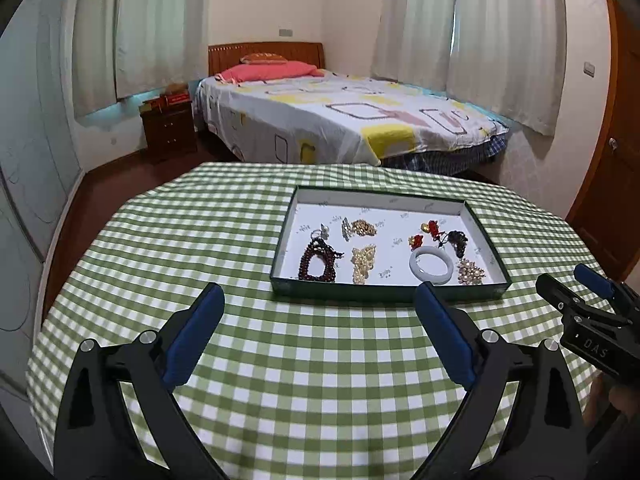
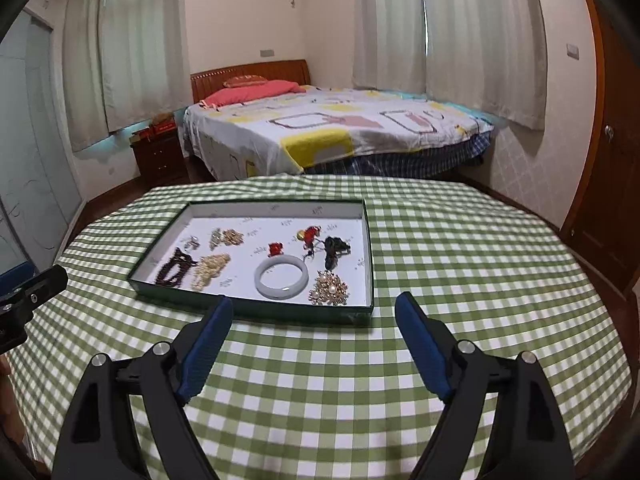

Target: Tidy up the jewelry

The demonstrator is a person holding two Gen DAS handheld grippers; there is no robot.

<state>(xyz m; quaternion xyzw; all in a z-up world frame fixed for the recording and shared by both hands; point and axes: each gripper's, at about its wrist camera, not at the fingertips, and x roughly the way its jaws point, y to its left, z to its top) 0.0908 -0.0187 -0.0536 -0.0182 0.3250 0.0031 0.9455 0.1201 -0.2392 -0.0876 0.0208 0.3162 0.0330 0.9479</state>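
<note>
A shallow dark green tray (image 1: 384,291) (image 2: 256,310) with a white floor sits on the green checked table. In it lie a white bangle (image 1: 431,265) (image 2: 282,277), a dark red bead bracelet (image 1: 316,261) (image 2: 176,266), a pearl cluster (image 1: 363,263) (image 2: 210,266), a gold brooch (image 1: 471,272) (image 2: 329,289), a gold chain (image 1: 362,227) (image 2: 227,237), red charms (image 1: 425,235) (image 2: 310,235) and a dark bead piece (image 1: 458,242) (image 2: 335,249). My left gripper (image 1: 318,300) is open and empty, short of the tray. My right gripper (image 2: 314,312) is open and empty at the tray's near edge.
The round table (image 1: 280,360) (image 2: 480,280) carries a green checked cloth. The right gripper shows at the right edge of the left wrist view (image 1: 576,292). Behind the table stand a bed (image 1: 340,120), a nightstand (image 1: 168,128) and a wooden door (image 1: 616,160).
</note>
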